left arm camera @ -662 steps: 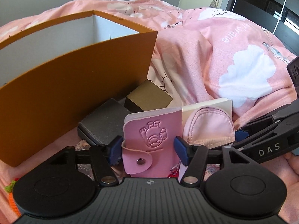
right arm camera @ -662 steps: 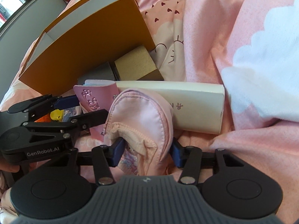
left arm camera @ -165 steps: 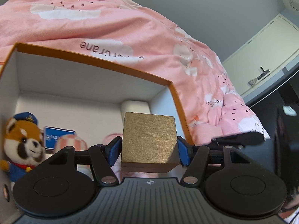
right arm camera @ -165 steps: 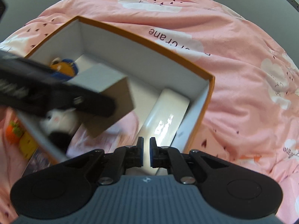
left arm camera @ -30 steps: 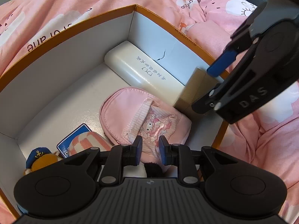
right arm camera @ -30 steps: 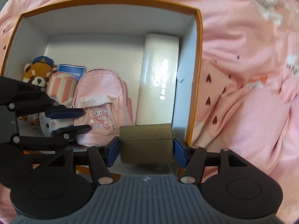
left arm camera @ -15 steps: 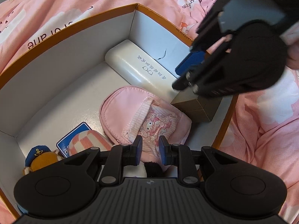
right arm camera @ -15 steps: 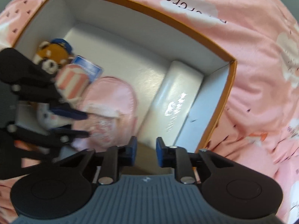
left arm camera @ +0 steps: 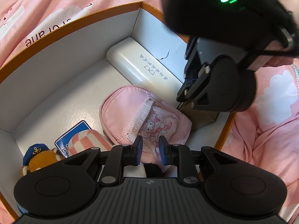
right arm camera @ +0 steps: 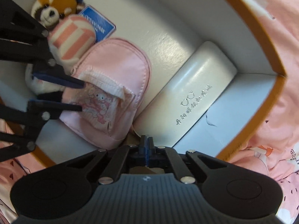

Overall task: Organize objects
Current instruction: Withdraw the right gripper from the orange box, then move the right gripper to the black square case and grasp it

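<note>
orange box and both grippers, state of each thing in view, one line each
orange box: open, no lid
white case: shut, flat along the wall
pink pouch: lying flat
gold box: shut, standing in the corner
red panda plush: lying in the corner
left gripper: slightly open, empty
right gripper: shut, empty
</note>
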`<state>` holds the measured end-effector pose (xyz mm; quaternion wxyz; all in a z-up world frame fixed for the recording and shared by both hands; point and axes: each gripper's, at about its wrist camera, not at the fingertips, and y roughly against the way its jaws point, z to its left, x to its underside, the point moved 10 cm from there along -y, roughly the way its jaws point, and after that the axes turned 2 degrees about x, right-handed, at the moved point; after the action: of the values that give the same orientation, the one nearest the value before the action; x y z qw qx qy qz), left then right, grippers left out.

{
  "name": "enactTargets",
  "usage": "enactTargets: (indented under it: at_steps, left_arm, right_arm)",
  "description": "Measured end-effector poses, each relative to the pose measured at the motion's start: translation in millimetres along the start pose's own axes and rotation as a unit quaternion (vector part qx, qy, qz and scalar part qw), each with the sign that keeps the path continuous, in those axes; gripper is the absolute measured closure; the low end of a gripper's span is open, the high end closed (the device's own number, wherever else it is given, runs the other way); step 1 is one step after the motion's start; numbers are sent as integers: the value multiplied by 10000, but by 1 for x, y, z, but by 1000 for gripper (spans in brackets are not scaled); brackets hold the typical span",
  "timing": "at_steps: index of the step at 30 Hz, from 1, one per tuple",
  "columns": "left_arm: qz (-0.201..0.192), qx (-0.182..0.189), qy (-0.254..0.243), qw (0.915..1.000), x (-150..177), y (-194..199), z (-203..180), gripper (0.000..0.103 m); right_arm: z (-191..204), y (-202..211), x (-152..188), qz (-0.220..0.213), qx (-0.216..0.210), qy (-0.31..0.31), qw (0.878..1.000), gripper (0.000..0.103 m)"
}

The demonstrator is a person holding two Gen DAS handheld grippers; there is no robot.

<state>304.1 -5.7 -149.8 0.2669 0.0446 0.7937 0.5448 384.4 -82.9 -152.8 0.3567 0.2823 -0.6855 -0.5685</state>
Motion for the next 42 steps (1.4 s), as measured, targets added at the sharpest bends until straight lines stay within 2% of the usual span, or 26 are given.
enactTargets:
  at_steps: [5,7,17,22,26,30,34,38,42]
  left_arm:
    - [-33,-12,-16,10000,1,3,0,77]
    - [-51,-1,2,10000,1,4,-1,77]
    - [-279,-171,-11,9995,-1,24,-18,73]
    - [-573,-323,113,9978,-7,43,-33,68]
    - [-824,-602,312,9943,-5,62,-46,66]
    - [-1038,-736,650,9897,6,73,-59,66]
    - [-1261,-753,916,9849,20,76,-72,64]
    - [-1436,-774,1314,9778,37,77,-77,56]
    - [-1438,-762,1655,9727,60,71,-79,45]
  right_arm:
    - [-1,-2,-2,36,115,-1,9999,103]
    - [-3,3,-2,-78,101,-56,9999,98]
    - [-9,40,11,-623,114,-364,9973,96]
    - [6,69,22,-1159,93,-379,9925,96]
    - [26,90,37,-1614,153,-354,9861,93]
    - [36,105,55,-2124,303,-234,9764,77]
    - [58,114,70,-2628,345,-397,9634,77]
    - [67,119,94,-3360,487,-744,9377,75]
    - [71,108,116,-3812,87,-1591,9107,64]
